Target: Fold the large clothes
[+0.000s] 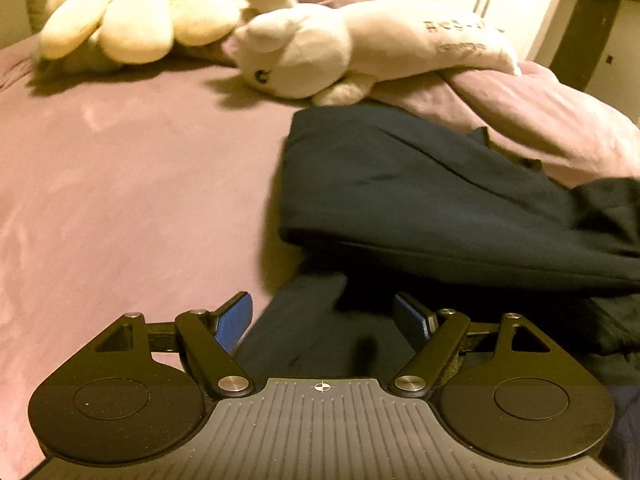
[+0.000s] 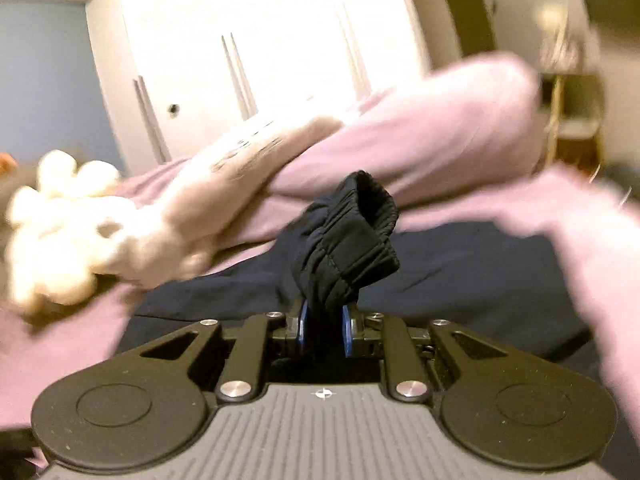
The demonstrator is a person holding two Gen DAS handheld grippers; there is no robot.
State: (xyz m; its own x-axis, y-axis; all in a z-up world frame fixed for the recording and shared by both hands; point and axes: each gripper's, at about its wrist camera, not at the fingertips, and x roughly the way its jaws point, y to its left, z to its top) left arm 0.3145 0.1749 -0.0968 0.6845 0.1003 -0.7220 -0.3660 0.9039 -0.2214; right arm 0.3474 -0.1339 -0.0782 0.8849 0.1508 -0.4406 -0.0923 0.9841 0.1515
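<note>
Right tool pinches a dark garment's elastic band; left tool gapes over the cloth on the bed.

The left view alone shows the garment whole: a dark folded heap on the pink bed, right of centre, its near flap lying between the wide-spread blue pads of the left tool, which grips nothing. Beyond it lie a white plush animal and a cream flower plush, with a bunched pink duvet far right. The right view, blurred, shows what the left cannot: the right tool nearly closed on the garment's gathered elastic band, which stands up above the fingers, with more dark cloth flat beneath it and a white wardrobe behind.
</note>
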